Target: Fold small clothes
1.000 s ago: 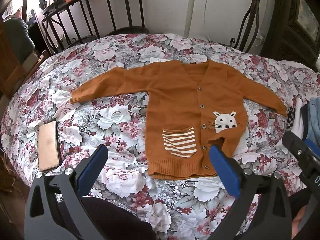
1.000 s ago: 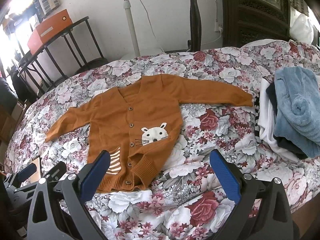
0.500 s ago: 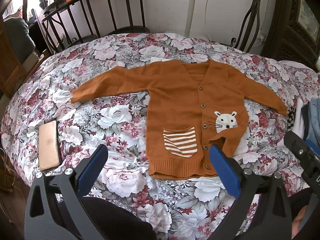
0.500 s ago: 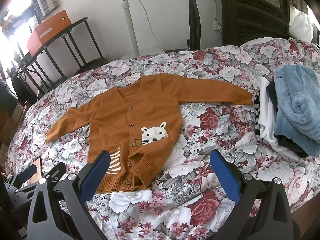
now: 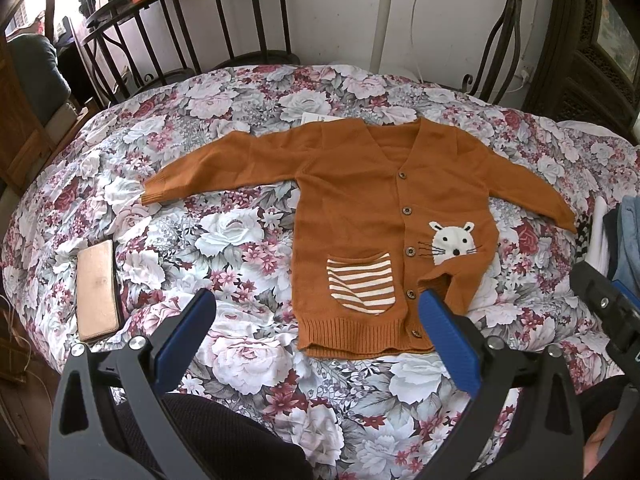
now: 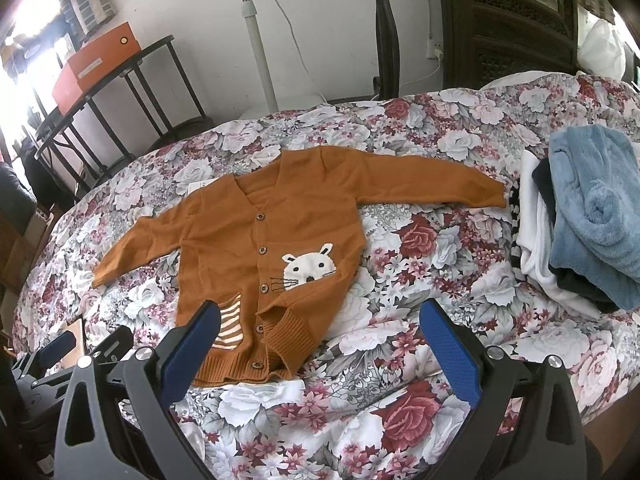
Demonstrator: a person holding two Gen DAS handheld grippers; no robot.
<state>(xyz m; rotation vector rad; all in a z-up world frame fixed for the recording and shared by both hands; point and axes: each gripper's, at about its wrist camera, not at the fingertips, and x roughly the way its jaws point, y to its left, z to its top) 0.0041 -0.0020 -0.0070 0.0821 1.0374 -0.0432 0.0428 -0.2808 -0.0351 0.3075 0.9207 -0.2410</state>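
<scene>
Cardigan [image 5: 372, 216] lies face up mid-bed, sleeves spread wide, ready for you to fold. Your left tool [image 5: 316, 322] and right tool [image 6: 320, 330] hover wide open near the bed's [image 5: 248, 364] front edge, holding nothing. Brown knit, buttoned, striped pocket, white mouse; one hem corner is flipped up.

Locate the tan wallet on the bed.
In the left wrist view the tan wallet lies far left on the floral bedspread, below the cardigan sleeve cuff.
</scene>
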